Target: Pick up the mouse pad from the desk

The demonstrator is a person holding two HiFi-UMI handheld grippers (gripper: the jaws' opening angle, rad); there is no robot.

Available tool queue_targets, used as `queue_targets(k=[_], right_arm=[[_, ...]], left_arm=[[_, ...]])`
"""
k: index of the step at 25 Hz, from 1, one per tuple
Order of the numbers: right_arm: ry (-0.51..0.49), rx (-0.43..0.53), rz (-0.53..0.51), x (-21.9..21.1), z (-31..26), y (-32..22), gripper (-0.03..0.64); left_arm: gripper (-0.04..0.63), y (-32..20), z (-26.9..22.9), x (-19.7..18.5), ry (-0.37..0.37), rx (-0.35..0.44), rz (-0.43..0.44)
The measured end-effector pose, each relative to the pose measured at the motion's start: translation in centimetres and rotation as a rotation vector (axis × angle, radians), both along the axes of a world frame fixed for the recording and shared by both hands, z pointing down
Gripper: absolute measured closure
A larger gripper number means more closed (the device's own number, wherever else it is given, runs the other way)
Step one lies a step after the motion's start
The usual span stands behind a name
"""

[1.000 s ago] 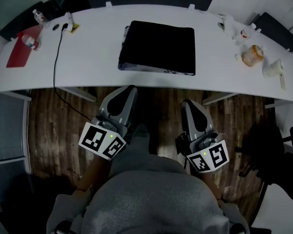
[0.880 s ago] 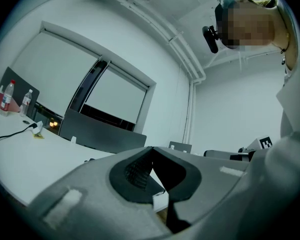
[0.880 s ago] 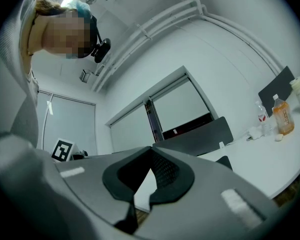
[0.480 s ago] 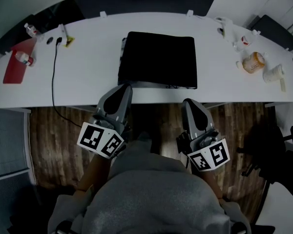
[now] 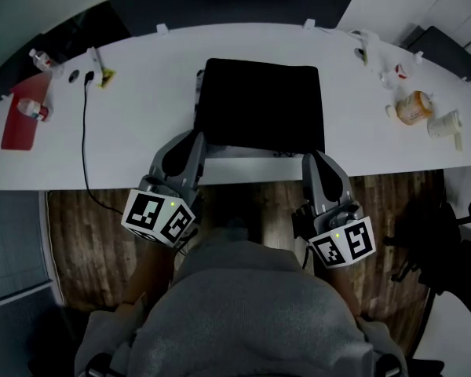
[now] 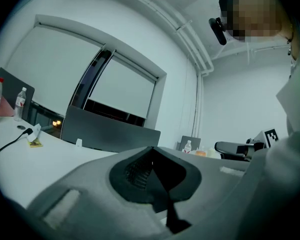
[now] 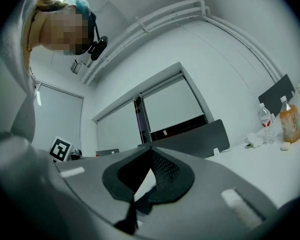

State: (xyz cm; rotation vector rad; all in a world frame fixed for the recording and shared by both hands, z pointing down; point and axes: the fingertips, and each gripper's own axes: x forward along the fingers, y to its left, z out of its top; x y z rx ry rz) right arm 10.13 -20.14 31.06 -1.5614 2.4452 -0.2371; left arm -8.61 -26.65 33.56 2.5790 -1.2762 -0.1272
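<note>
The black mouse pad (image 5: 261,104) lies flat in the middle of the white desk (image 5: 141,140), with its near edge close to the desk's front rim. My left gripper (image 5: 195,137) is shut and empty, its tip just over the front rim by the pad's near left corner. My right gripper (image 5: 312,157) is also shut and empty, with its tip at the rim below the pad's near right corner. In the left gripper view the jaws (image 6: 152,151) meet with nothing between them. The same holds for the right gripper (image 7: 150,151) in its own view. Both gripper views hide the pad behind the jaws.
A black cable (image 5: 85,132) runs across the desk's left part and down over its edge. At far left lie a red folder (image 5: 17,124) and a small bottle (image 5: 33,110). An orange bottle (image 5: 414,107) and a white cup (image 5: 445,122) are at right. A dark partition (image 5: 228,2) backs the desk.
Both grippers have moved forward from over the wooden floor to the desk's front edge, side by side, and stayed shut. The pad has not moved on the desk.
</note>
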Motion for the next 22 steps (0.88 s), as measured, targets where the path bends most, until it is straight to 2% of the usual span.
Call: queue_targets(k=[10, 14, 16, 22], right_arm=[[0.033, -0.030, 0.083, 1.7, 1.6, -4.3, 0.617], [0.043, -0.040, 0.113, 2.6, 2.0, -5.5, 0.617], [0.047, -0.050, 0.129, 3.3, 2.4, -5.9, 0.617], [0.084, -0.096, 0.139, 4.8, 4.0, -7.3, 0.617]], left_arm=[[0.597, -4.2, 2.0, -0.8, -0.031, -0.043, 0.013], [0.597, -5.6, 3.3, -1.6, -0.057, -0.075, -0.010], [0.561, -6.3, 4.2, -2.0, -0.079, -0.095, -0.023], [0.510, -7.8, 6.5, -3.2, -0.123, -0.147, -0.076]])
